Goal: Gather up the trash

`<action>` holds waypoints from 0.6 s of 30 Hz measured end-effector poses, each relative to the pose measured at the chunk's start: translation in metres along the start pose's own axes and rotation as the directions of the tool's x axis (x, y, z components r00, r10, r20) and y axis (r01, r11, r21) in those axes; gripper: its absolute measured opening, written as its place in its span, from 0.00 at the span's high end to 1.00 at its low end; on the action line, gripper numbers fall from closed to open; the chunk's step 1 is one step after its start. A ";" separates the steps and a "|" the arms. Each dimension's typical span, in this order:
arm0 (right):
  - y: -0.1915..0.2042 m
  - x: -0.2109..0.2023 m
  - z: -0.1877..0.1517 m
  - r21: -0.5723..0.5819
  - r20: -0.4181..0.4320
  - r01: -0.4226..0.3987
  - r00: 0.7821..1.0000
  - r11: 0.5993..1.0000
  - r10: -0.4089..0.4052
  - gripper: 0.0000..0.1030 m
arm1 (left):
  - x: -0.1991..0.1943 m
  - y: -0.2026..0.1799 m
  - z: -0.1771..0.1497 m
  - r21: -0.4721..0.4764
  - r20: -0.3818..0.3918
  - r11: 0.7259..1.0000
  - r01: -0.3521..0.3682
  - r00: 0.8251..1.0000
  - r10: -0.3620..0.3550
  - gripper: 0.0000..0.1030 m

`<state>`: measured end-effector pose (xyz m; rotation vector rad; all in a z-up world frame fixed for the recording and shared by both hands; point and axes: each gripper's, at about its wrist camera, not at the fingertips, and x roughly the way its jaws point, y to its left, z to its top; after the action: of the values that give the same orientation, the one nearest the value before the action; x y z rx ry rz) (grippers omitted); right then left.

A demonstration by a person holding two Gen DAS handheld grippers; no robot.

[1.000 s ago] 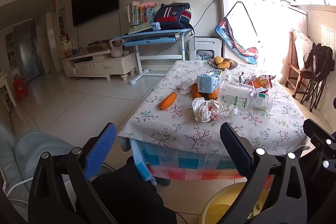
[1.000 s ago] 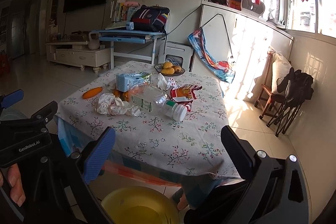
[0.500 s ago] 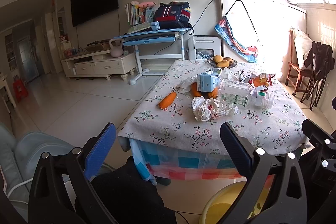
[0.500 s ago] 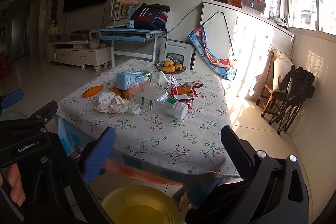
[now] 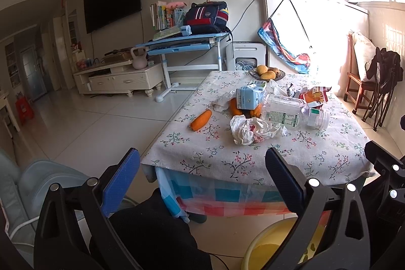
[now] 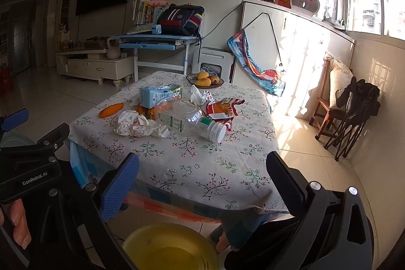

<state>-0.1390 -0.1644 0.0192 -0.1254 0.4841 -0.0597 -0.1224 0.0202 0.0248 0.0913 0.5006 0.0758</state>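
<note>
Crumpled paper [image 5: 249,128]: white wad, near the table's front-centre, closest trash to both grippers. Judged very light, soft, compressible; any pinch across its bulk should hold.
Plastic bottle [image 6: 188,119]: clear, lying on its side, white cap toward the near right, touching the paper wad. Looks empty, so light; thin wall likely to buckle and slip. Best taken at the stiffer neck just behind the cap.
Carton [image 5: 250,96]: pale blue, resting on orange peels [image 5: 236,108] behind the bottle. Stiff flat faces, easy to clamp.
Snack wrapper [image 6: 224,109]: red-orange foil, right of the bottle; limp, slick, grab a bunched fold.
Carrot [image 5: 201,120]: lies apart, left of the pile. Food or waste: cannot tell.
Fruit bowl [image 6: 205,80]: far edge, not trash.
Table [image 5: 329,156]: floral cloth.
Yellow bin [image 6: 172,247]: on the floor below the near edge, likely the drop point.
Left gripper [image 5: 202,179]: jaws spread wide, empty, short of the table.
Right gripper [image 6: 202,179]: jaws spread wide, empty, short of the table.
</note>
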 end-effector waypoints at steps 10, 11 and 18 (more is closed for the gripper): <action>0.008 0.003 0.001 0.008 0.006 -0.021 1.000 1.000 0.021 0.07 | -0.002 0.002 -0.002 -0.035 -0.004 0.999 0.034 0.999 -0.034 0.07; 0.010 0.002 0.002 0.006 0.009 -0.024 1.000 1.000 0.024 0.07 | -0.002 0.004 -0.003 -0.042 -0.005 0.998 0.037 0.999 -0.037 0.07; 0.010 0.006 0.010 0.030 -0.049 -0.072 0.996 0.997 0.073 0.06 | -0.001 0.012 0.000 -0.070 -0.006 0.996 0.053 0.999 -0.054 0.07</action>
<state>-0.1286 -0.1536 0.0237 -0.0785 0.5368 0.0015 -0.1240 0.0321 0.0262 0.0089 0.5075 0.0415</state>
